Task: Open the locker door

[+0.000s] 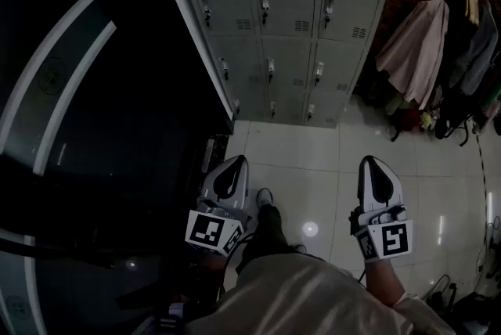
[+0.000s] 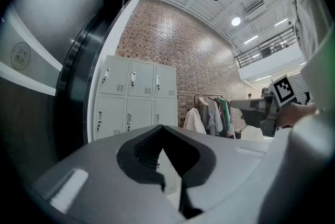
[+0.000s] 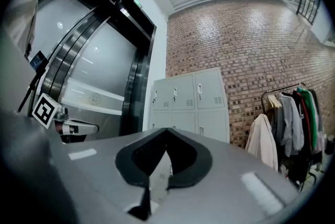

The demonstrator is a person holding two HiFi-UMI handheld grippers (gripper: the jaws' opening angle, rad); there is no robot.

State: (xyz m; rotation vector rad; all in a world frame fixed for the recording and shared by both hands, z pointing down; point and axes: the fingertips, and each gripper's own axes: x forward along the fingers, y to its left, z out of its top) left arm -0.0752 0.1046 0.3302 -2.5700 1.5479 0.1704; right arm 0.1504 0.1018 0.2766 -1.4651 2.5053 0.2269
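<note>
Left gripper (image 1: 232, 167) is low over the pale tiled floor (image 1: 305, 161), jaws drawn together, nothing between them. Right gripper (image 1: 374, 169) is level with it and well apart, jaws likewise together and empty. Both point forward. Ahead, well beyond both tips, a bank of grey lockers (image 1: 290, 28) stands beside a dark curved glass wall (image 1: 78, 91) on its left. Every locker door in view is closed, none touched. Right of the lockers, a clothes rack (image 1: 446, 52) of hanging coats stands before a brick wall (image 3: 251, 50).
</note>
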